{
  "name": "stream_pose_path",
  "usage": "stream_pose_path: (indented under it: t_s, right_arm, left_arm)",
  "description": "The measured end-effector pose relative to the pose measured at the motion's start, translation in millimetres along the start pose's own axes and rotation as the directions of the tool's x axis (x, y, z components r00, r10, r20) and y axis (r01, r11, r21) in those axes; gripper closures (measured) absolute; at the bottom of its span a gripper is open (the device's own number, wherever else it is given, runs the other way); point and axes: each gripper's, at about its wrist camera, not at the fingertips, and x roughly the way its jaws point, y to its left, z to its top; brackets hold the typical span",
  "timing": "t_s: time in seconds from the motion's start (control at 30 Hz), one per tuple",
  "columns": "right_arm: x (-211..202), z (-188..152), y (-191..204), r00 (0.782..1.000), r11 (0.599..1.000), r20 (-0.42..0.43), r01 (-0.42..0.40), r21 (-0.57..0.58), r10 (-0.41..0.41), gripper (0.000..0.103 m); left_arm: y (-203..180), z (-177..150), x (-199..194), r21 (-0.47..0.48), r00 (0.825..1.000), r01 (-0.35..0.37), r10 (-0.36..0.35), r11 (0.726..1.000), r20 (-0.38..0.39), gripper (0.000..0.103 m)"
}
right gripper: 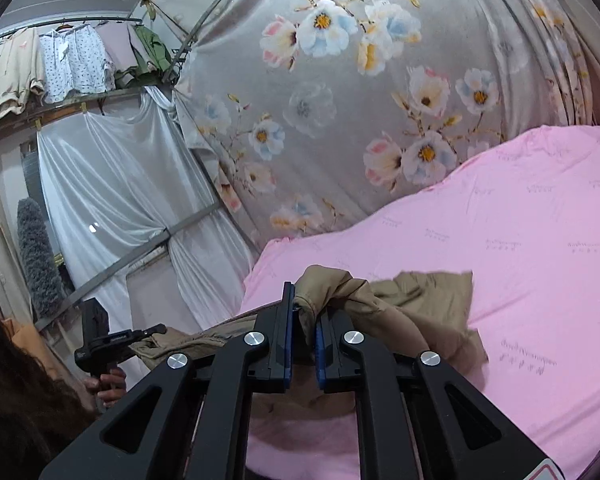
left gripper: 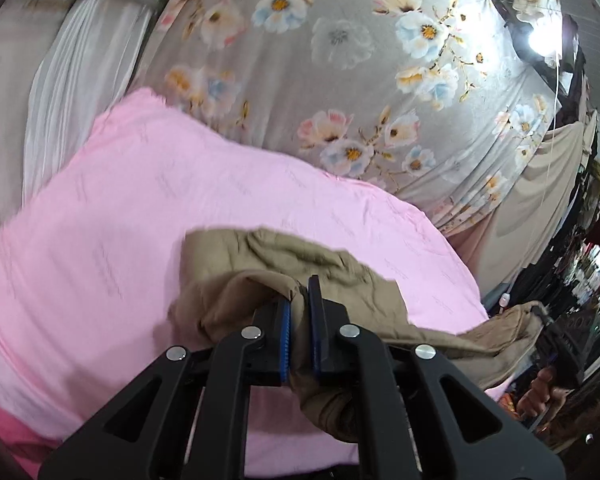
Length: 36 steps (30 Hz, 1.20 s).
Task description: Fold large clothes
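A tan garment [left gripper: 268, 264] hangs lifted over a bed covered in a pink sheet [left gripper: 100, 220]. My left gripper [left gripper: 300, 300] is shut on a bunched fold of its edge, the cloth squeezed between the blue pads. In the right wrist view my right gripper [right gripper: 305, 308] is shut on another bunched part of the tan garment [right gripper: 428, 292], which trails down onto the pink sheet [right gripper: 520, 240]. The cloth stretches between both grippers. The right gripper [left gripper: 540, 316] shows far right in the left view; the left gripper [right gripper: 156, 330] shows at lower left in the right view.
A grey floral curtain [left gripper: 360, 60] hangs behind the bed. White satin drapes [right gripper: 112, 168] and a grey fluffy duster [right gripper: 36, 256] stand at the left. Clothes hang on a rail [right gripper: 68, 64] high up. A hand [right gripper: 108, 386] grips the other tool's handle.
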Motion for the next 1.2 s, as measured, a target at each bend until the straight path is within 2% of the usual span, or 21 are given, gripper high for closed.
stream_pose_path:
  t_s: [0.1,0.2,0.33,0.4,0.47,0.63,0.83,0.97,1.2]
  right_arm:
    - [42,18,-13,0.998,0.998,0.019,0.060,-0.020,-0.060,0.094]
    - [90,31,-28,0.992,0.992,0.020,0.122,0.006,-0.123,0.094]
    - [149,41,-41,0.971,0.971,-0.009,0.238,0.027,-0.238,0.095]
    - [178,39,-53,0.953,0.952,-0.042,0.302,0.040,-0.301,0.095]
    - [199,36,-65,0.941,0.940,-0.079,0.333,0.073,-0.328,0.095]
    - [241,14,-103,0.909,0.909,-0.158,0.403,0.104,-0.385,0.095]
    - [274,-17,-132,0.865,0.879,-0.235,0.471,0.069,-0.444,0.095]
    - [288,-36,-142,0.834,0.862,-0.272,0.506,0.033,-0.480,0.094]
    - [297,-46,-146,0.817,0.854,-0.301,0.519,0.015,-0.492,0.092]
  left_arm:
    - [3,29,30,0.015,0.999,-0.042,0.042,0.999,0.011,0.095]
    - [14,50,75,0.001,0.993,-0.116,0.116,0.993,-0.015,0.095]
    - [29,57,141,0.026,0.968,-0.242,0.243,0.970,-0.060,0.094]
    - [35,56,177,0.055,0.950,-0.295,0.299,0.954,-0.094,0.093]
    - [42,50,206,0.068,0.932,-0.334,0.340,0.940,-0.129,0.093]
    - [64,34,262,0.067,0.906,-0.367,0.373,0.928,-0.202,0.092]
    - [74,12,298,0.097,0.882,-0.401,0.412,0.911,-0.227,0.090]
    - [77,3,311,0.117,0.877,-0.410,0.426,0.904,-0.222,0.088]
    - [78,-6,319,0.136,0.879,-0.418,0.437,0.898,-0.189,0.088]
